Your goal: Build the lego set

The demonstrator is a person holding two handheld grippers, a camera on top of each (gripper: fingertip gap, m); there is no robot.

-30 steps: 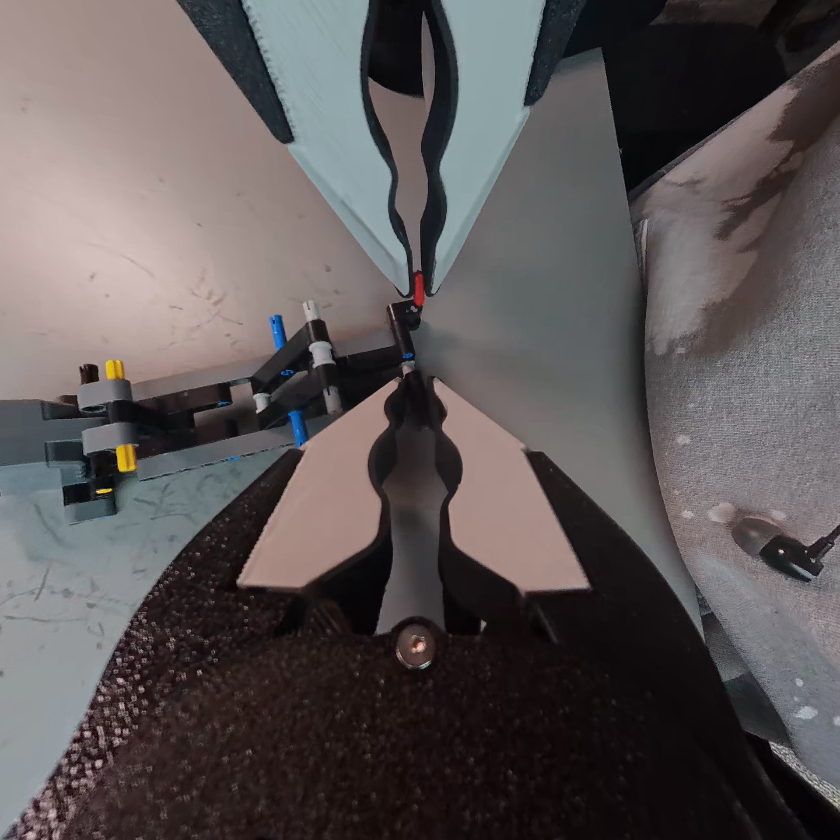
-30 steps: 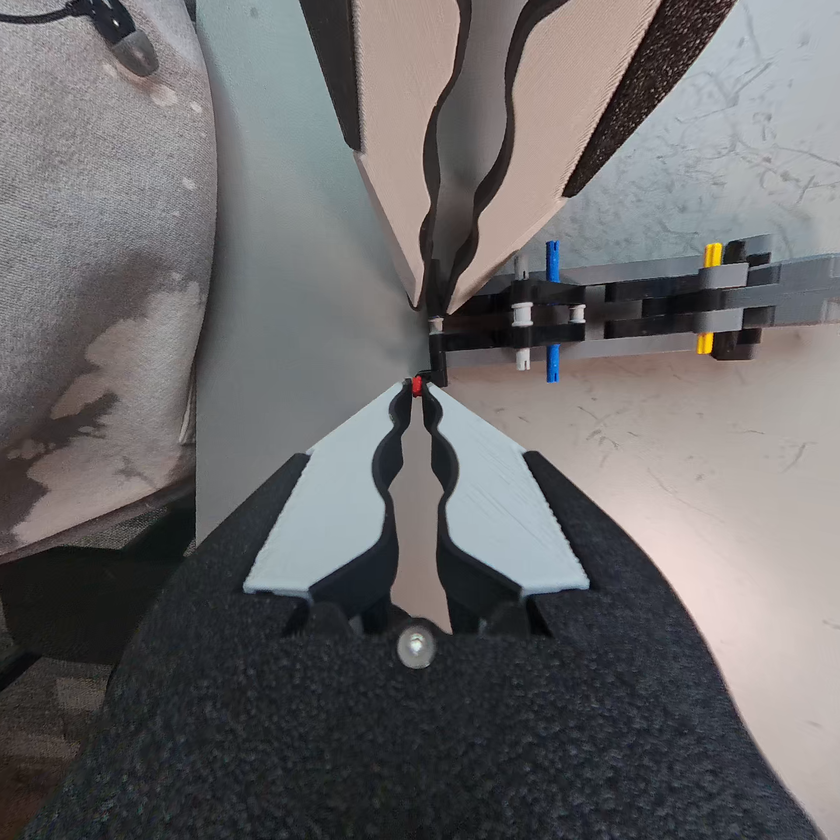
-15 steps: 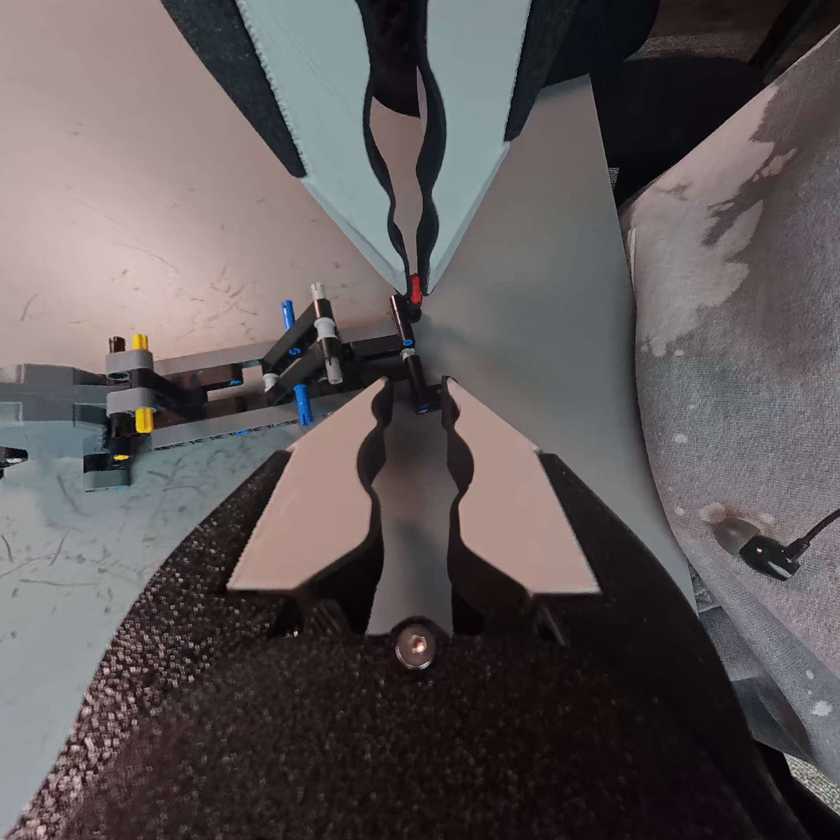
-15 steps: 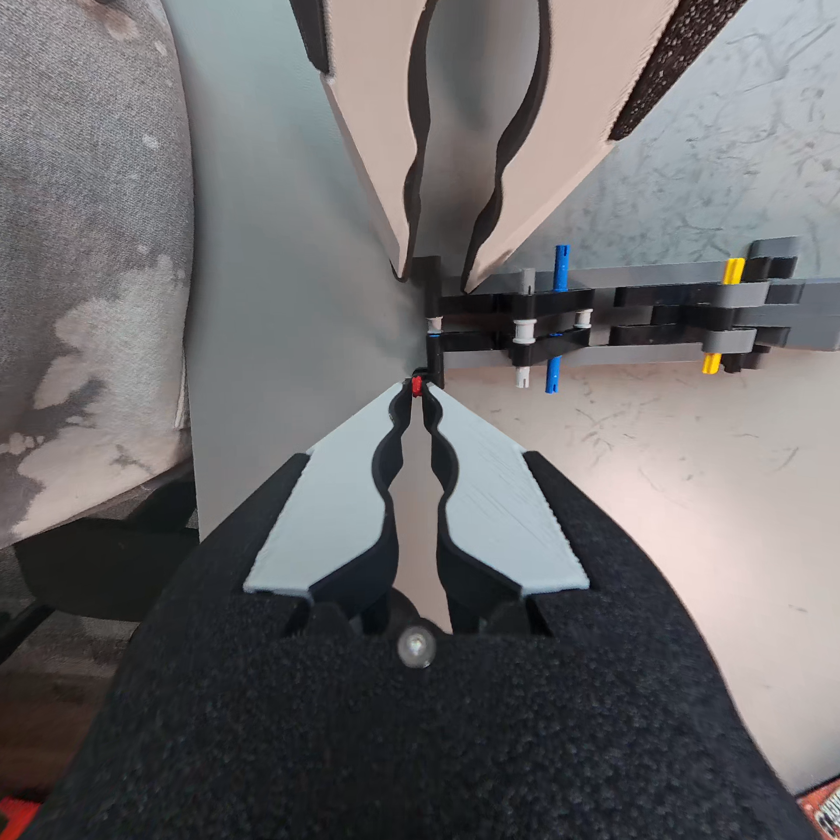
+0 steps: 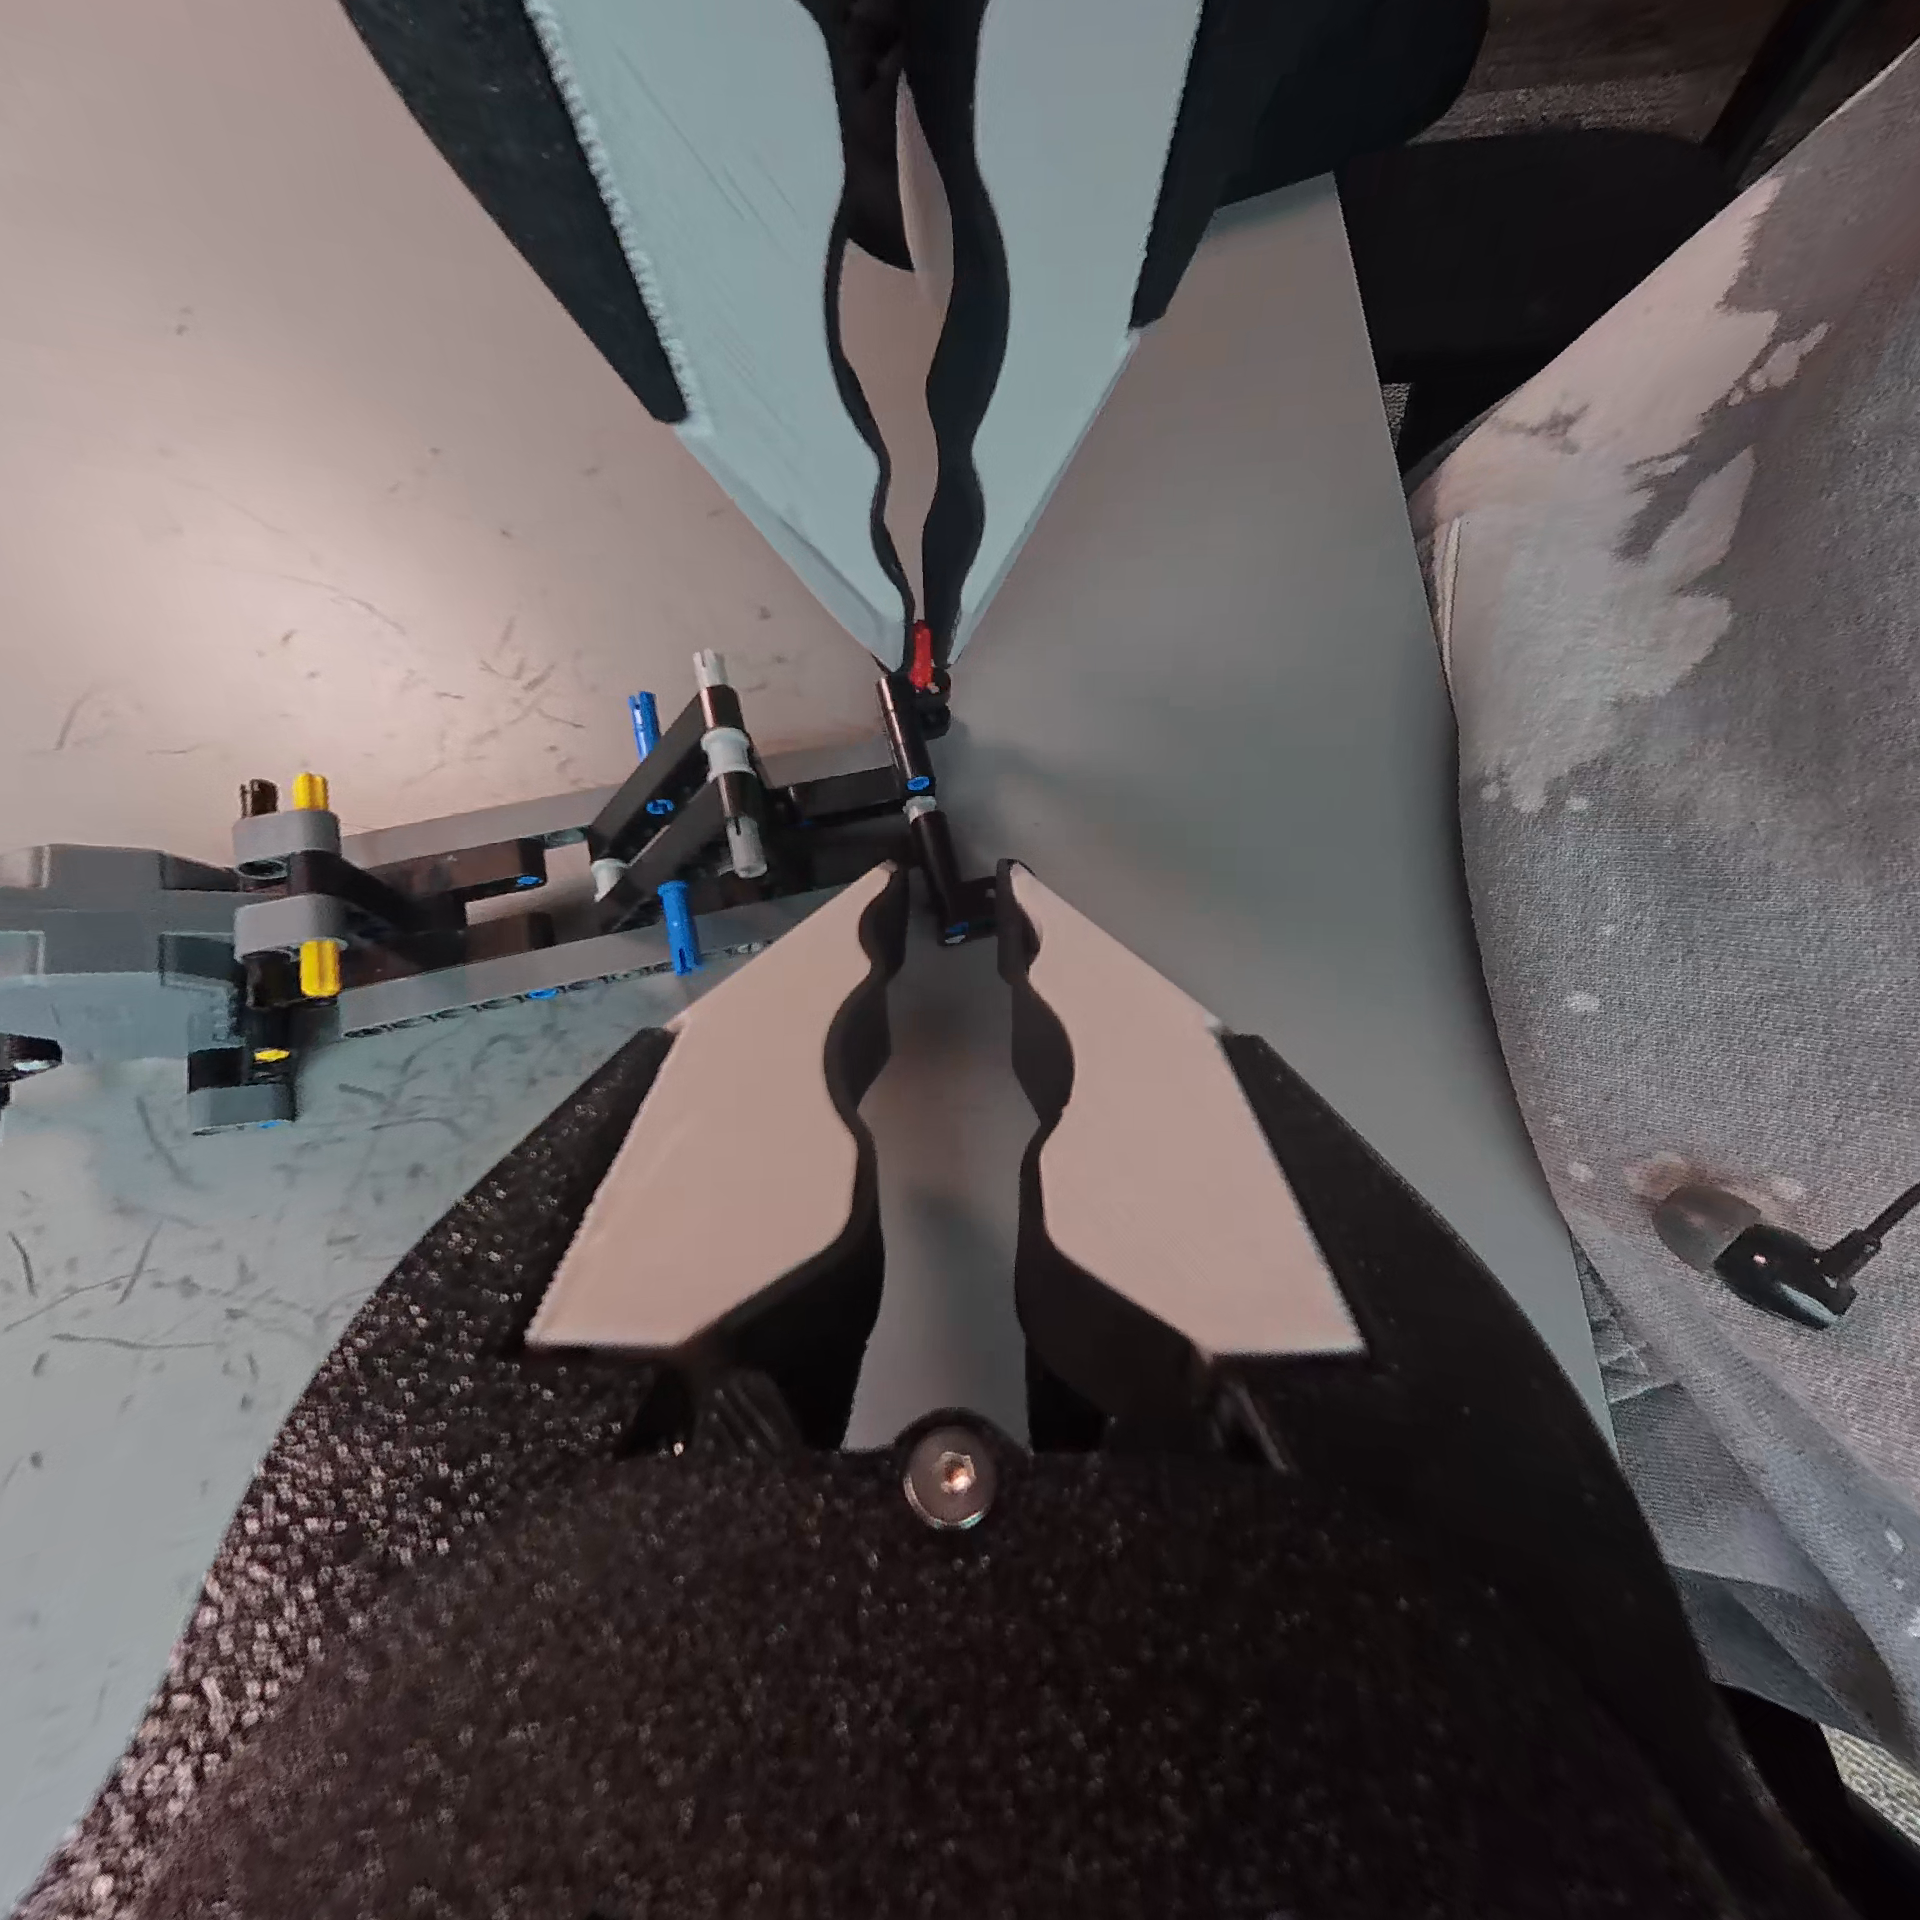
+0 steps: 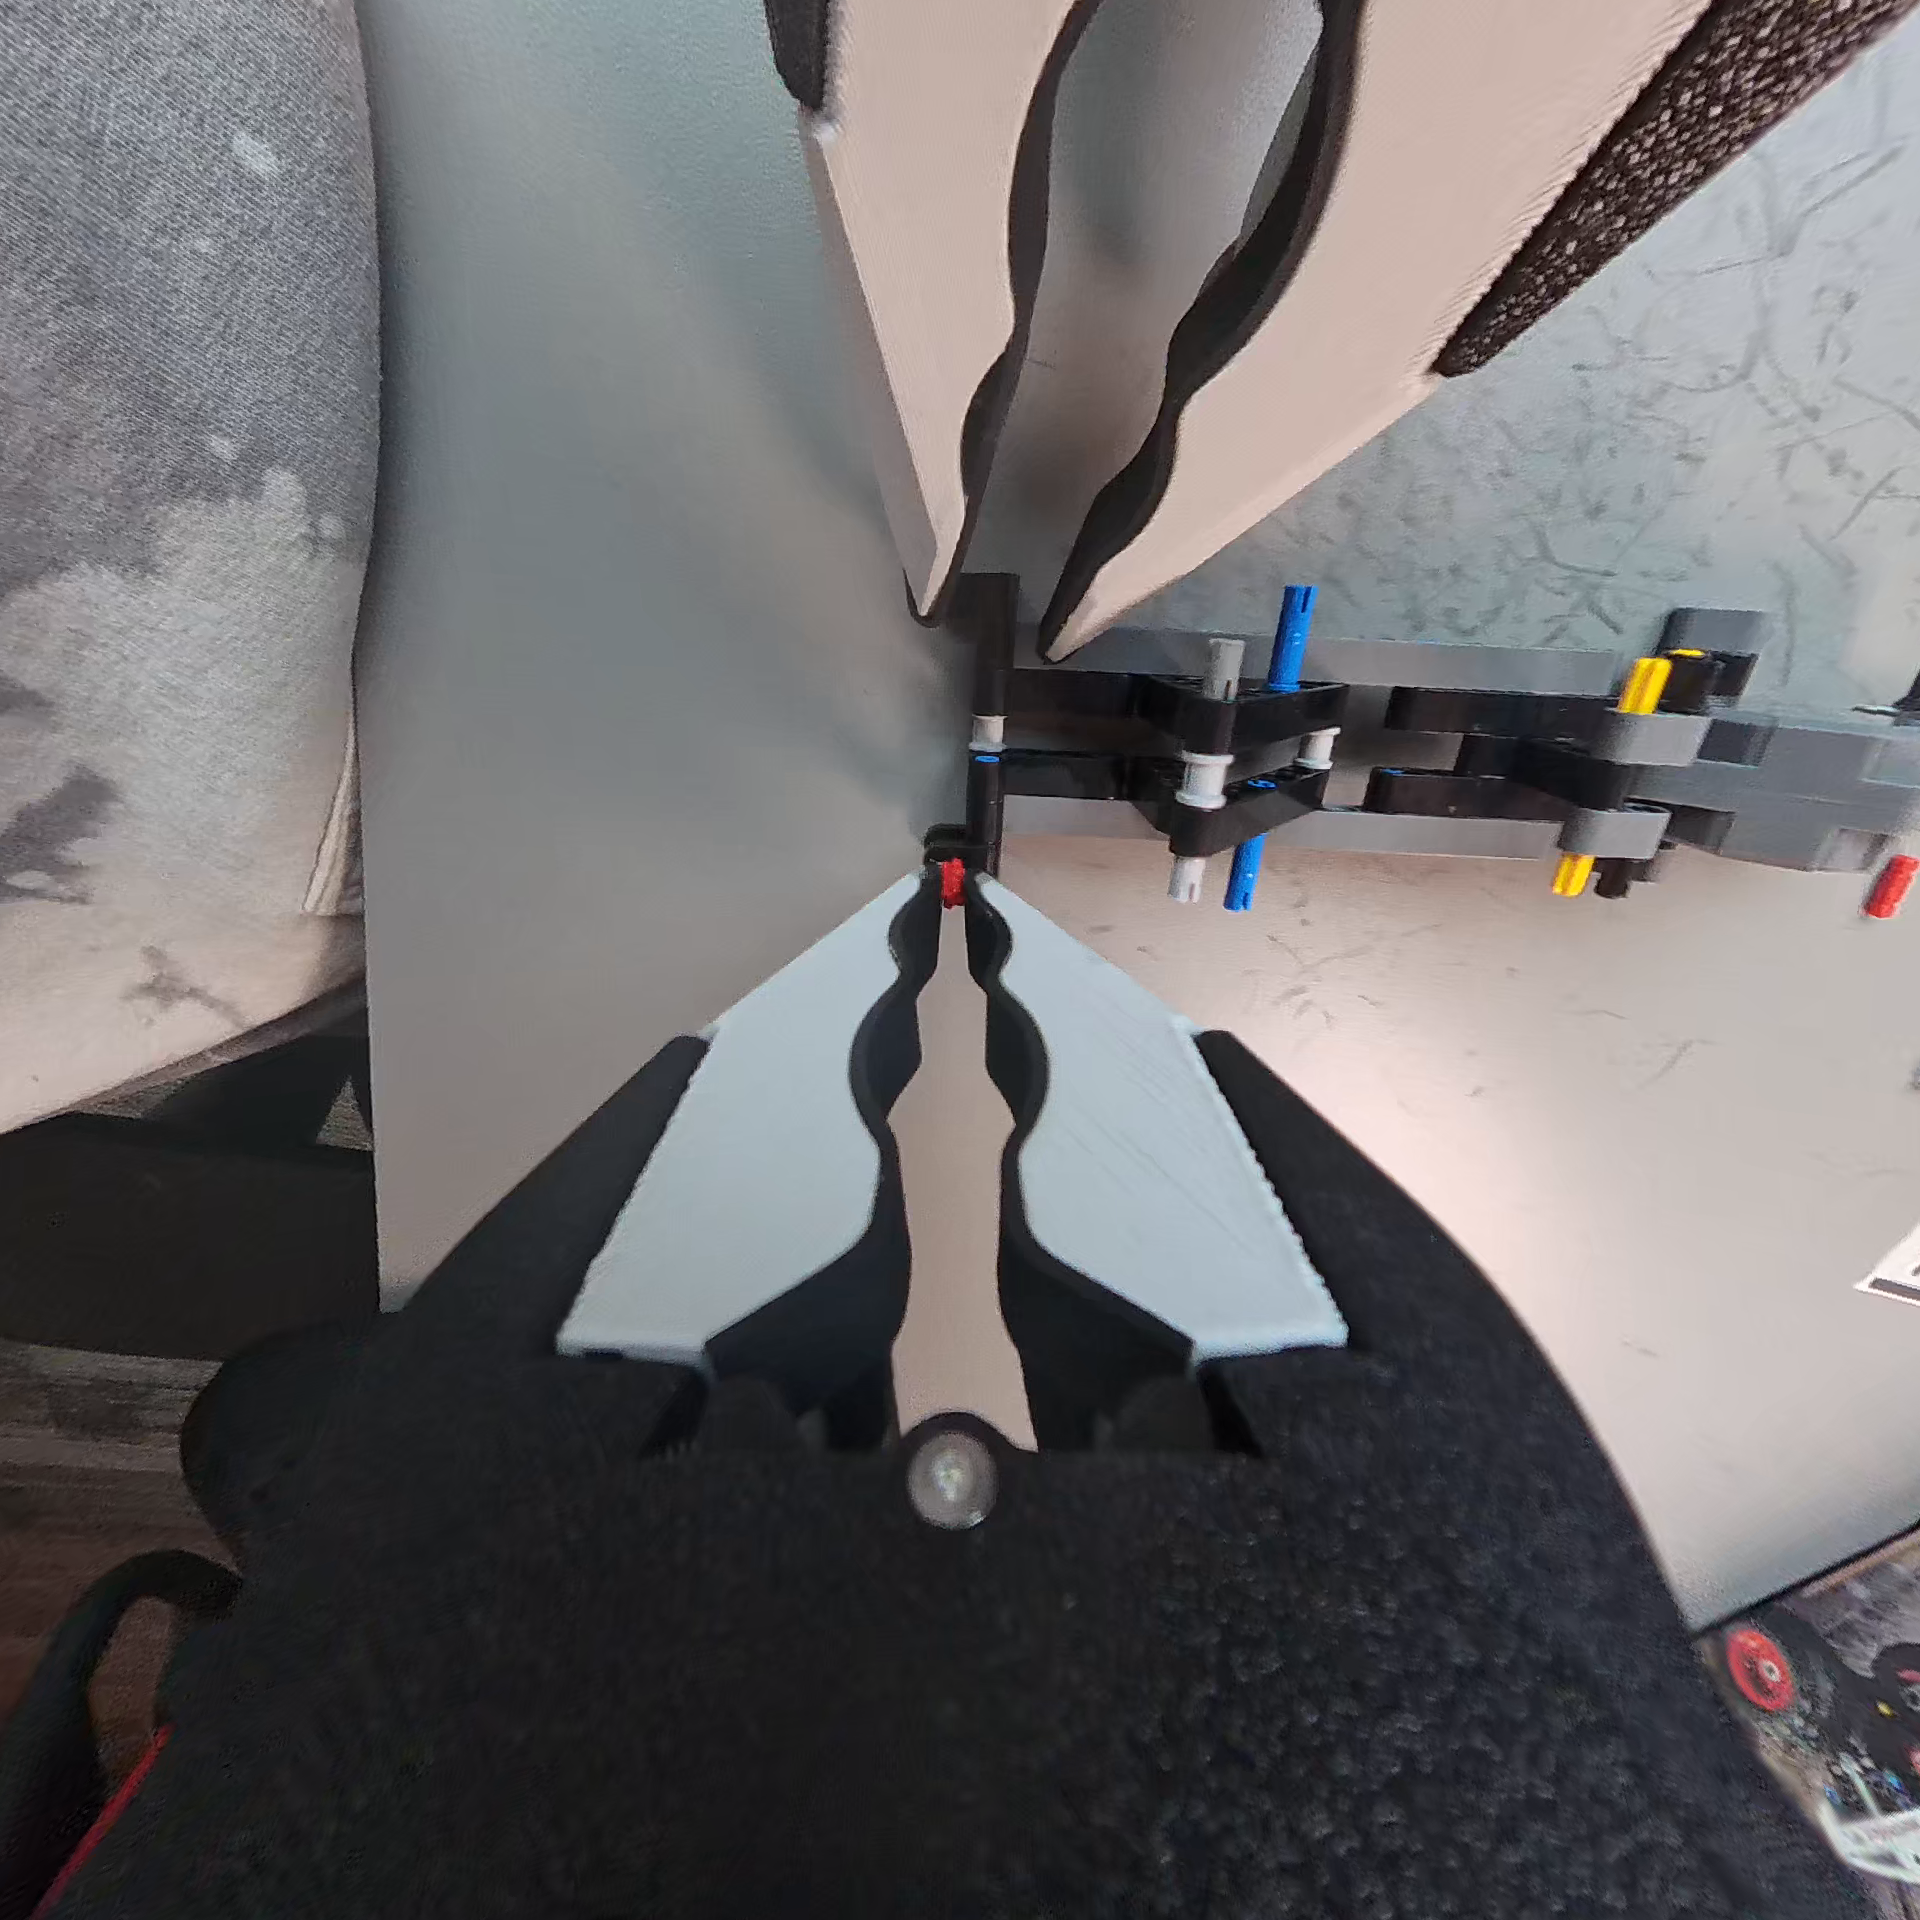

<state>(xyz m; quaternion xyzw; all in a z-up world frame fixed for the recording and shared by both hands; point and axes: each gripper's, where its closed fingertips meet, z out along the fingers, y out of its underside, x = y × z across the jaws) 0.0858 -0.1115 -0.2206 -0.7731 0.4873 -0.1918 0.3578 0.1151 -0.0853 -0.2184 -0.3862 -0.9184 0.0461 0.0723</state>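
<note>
Scuffed table (image 5: 312, 416), right gripper (image 6: 951, 894) pinching red pin (image 6: 950, 881) — left gripper (image 5: 951, 883) parted.

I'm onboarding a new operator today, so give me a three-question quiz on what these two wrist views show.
1. True or false: the left gripper is clamped on the black upright beam.
2. What colour is the pin between the right gripper fingertips?
3. On the lego assembly, which axle stands nearer the grippers: A blue axle, B yellow axle?

Key: 1 false, its fingers stand apart around it; 2 red; 3 A.
</note>
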